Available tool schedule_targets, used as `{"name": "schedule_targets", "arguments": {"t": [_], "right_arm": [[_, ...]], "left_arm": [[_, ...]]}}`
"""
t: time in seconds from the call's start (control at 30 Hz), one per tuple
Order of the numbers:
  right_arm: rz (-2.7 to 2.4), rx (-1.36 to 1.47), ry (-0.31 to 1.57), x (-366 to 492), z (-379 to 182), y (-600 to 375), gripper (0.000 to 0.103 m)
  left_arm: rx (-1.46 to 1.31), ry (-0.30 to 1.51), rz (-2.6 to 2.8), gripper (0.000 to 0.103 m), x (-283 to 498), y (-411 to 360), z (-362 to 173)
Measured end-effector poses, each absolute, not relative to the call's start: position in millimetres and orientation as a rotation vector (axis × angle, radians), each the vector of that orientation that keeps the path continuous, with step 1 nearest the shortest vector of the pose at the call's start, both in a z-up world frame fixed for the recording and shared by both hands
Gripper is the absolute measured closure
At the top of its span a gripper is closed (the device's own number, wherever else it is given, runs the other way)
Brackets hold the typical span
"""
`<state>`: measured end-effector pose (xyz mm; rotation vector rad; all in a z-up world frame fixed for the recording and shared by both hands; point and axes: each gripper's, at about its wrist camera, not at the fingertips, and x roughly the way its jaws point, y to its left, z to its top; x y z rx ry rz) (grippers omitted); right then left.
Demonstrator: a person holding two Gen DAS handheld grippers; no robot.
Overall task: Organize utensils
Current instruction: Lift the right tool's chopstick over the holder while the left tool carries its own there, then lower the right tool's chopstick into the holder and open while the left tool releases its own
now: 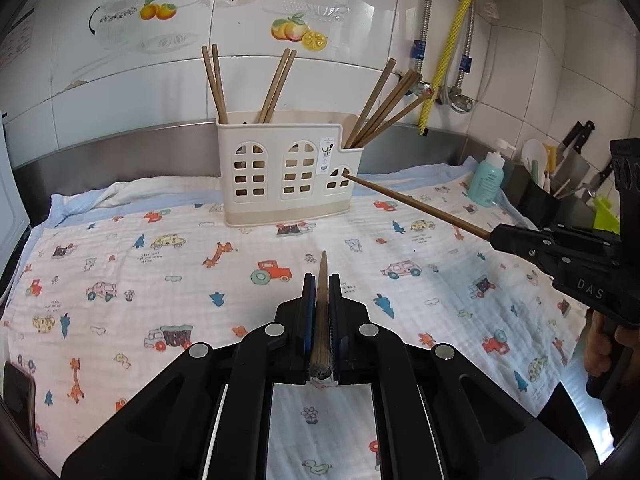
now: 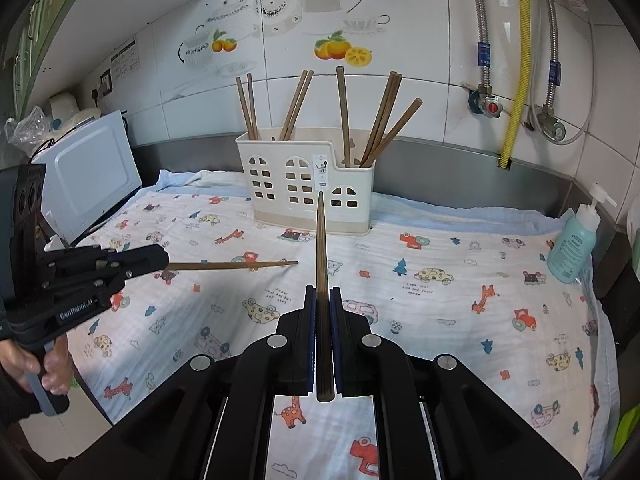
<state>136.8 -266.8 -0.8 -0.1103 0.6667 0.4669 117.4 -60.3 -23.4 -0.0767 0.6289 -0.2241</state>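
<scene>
While one chopstick (image 1: 321, 304) is clenched in each claw (image 1: 322, 280), the holder (image 1: 288, 168) at frame centre could be missed if a tip swings.

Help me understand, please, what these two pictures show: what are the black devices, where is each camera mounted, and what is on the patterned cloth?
No robot arm is present: a person carries a two-finger gripper in each hand. Each picture comes from a fisheye camera on one gripper, looking along its fingers. In the left wrist view the left gripper is shut on a wooden chopstick, and the right gripper enters from the side. In the right wrist view that right gripper is shut on a second chopstick. On the patterned cloth stands a cream utensil holder with more chopsticks upright in its compartments, and a teal pump bottle stands near the cloth's edge.
</scene>
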Motion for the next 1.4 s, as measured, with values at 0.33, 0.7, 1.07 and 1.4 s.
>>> {"name": "schedule_targets", "arguments": {"t": [0.33, 0.7, 1.07, 1.4], "right_arm": [[0.489, -0.13, 0.628, 139, 24, -262, 0.096], [0.491, -0.229, 0.623, 172, 64, -247, 0.096], [0.445, -0.408, 0.706, 199, 81, -245, 0.096], [0.469, -0.523, 0.831, 242, 104, -220, 0.096]], "left_arm": [[-0.041, 0.583, -0.259, 0.098, 132, -52, 7], [-0.019, 0.533, -0.273, 0.098, 159, -42, 43], [0.013, 0.438, -0.253, 0.098, 180, -27, 88], [0.027, 0.295, -0.197, 0.098, 217, -14, 160]]}}
